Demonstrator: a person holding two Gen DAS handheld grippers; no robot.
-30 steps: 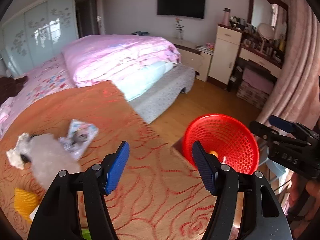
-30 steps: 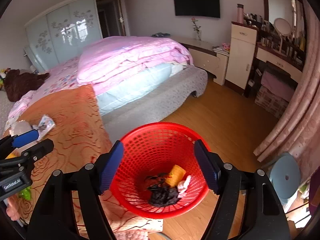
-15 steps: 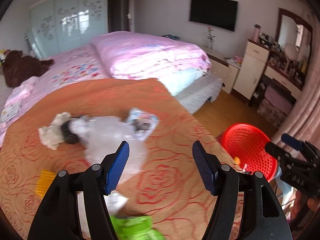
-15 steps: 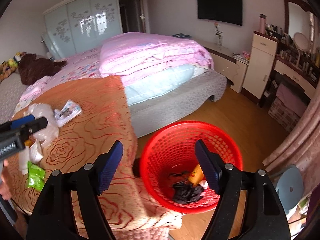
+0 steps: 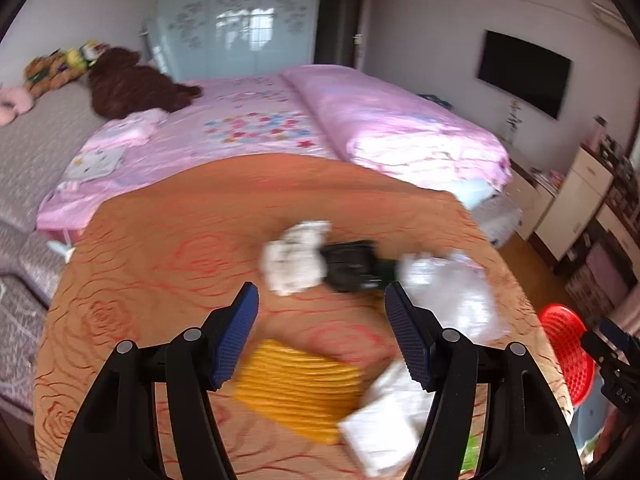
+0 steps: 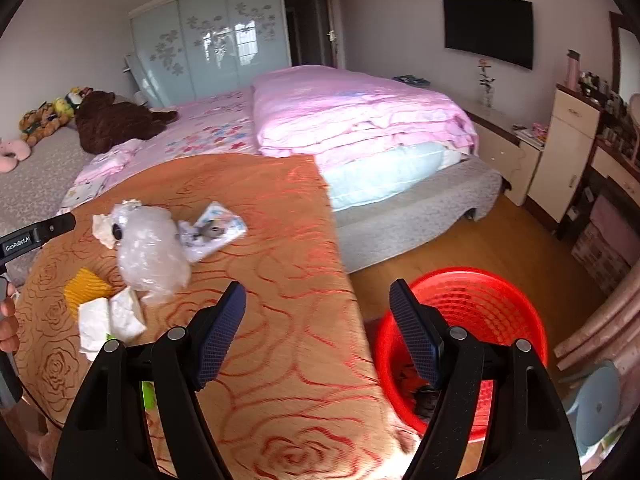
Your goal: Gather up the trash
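Trash lies on an orange rose-patterned cloth (image 5: 168, 264): a crumpled white tissue (image 5: 296, 256), a black object (image 5: 352, 264), a clear plastic bag (image 5: 452, 288), a yellow ribbed wrapper (image 5: 296, 388) and white paper (image 5: 384, 420). My left gripper (image 5: 322, 340) is open and empty above the yellow wrapper. My right gripper (image 6: 318, 340) is open and empty over the cloth's edge, beside the red mesh basket (image 6: 480, 300), which holds dark trash. The bag (image 6: 150, 256), a printed packet (image 6: 212, 232) and the wrapper (image 6: 86, 288) also show in the right wrist view.
A pink bed (image 6: 340, 108) with a folded quilt lies behind the cloth. A brown plush toy (image 5: 128, 84) sits at its head. Cabinets (image 6: 568, 148) and a dresser stand at the right wall. Wood floor (image 6: 460, 240) surrounds the basket. A blue stool (image 6: 596, 400) stands at right.
My left gripper swung left from the basket to over the trash pile. My right gripper drifted left, so the basket now sits under its right finger. Both stayed open.
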